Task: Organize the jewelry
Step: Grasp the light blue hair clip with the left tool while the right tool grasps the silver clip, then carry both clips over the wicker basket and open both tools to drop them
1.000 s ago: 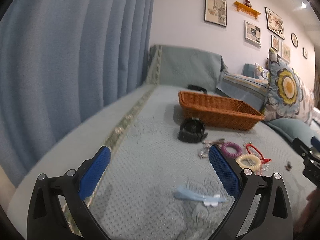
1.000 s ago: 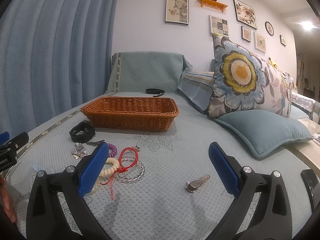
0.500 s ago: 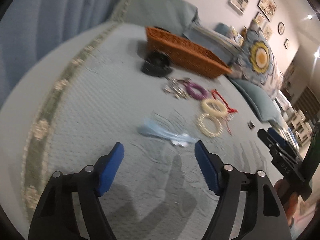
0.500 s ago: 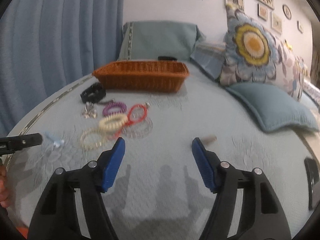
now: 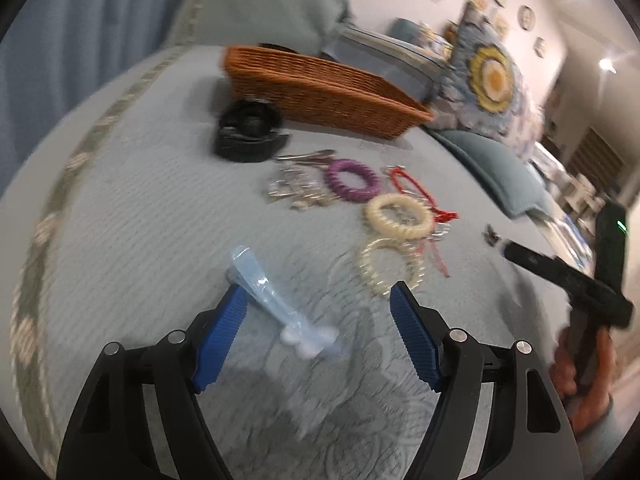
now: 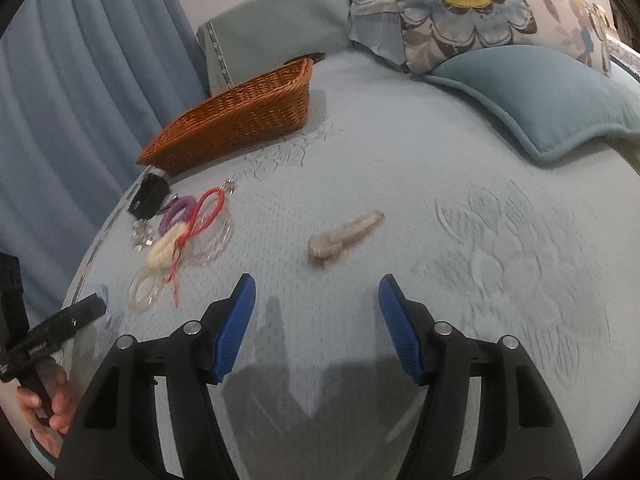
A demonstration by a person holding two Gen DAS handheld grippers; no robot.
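Quilted bedspread (image 6: 400, 184) w/ wicker basket (image 6: 240, 120).

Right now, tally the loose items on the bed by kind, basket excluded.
Ring bracelets/hair ties: 4 (purple, cream, red cord, clear beaded)
Hair clips: 2 (light blue, beige)
Black watch: 1
Silver charm cluster: 1
Total: 8

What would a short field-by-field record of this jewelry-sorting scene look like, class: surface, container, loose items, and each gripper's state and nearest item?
surface: quilted bed cover
container: wicker basket, contents not visible
loose items: black watch, purple ring, cream ring, red cord
left gripper: open, blue hair clip between its fingers
right gripper: open, beige hair clip just ahead
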